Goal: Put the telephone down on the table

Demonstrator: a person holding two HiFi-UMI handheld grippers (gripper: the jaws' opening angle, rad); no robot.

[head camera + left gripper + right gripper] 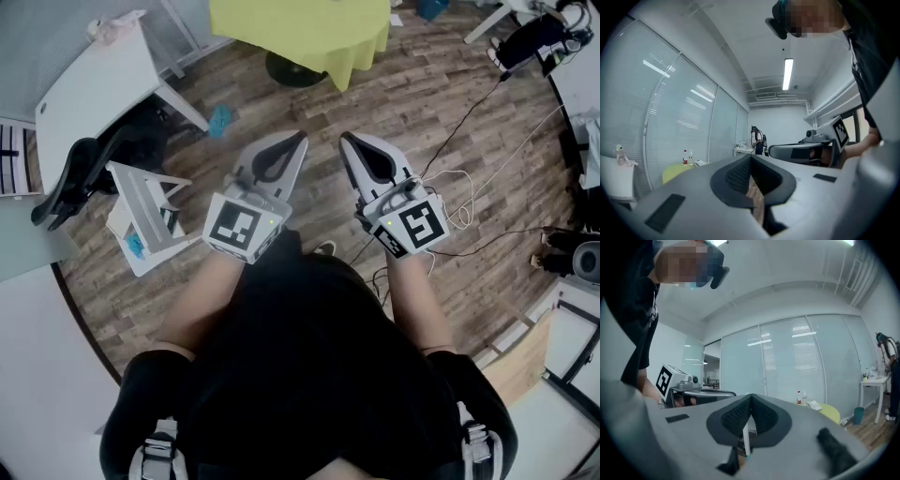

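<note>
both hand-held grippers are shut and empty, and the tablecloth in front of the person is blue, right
Not quite. The tablecloth is yellow, not blue, as the head view shows. The rest holds. The left hand-held gripper and the right hand-held gripper both have their jaws together with nothing between them.
</note>
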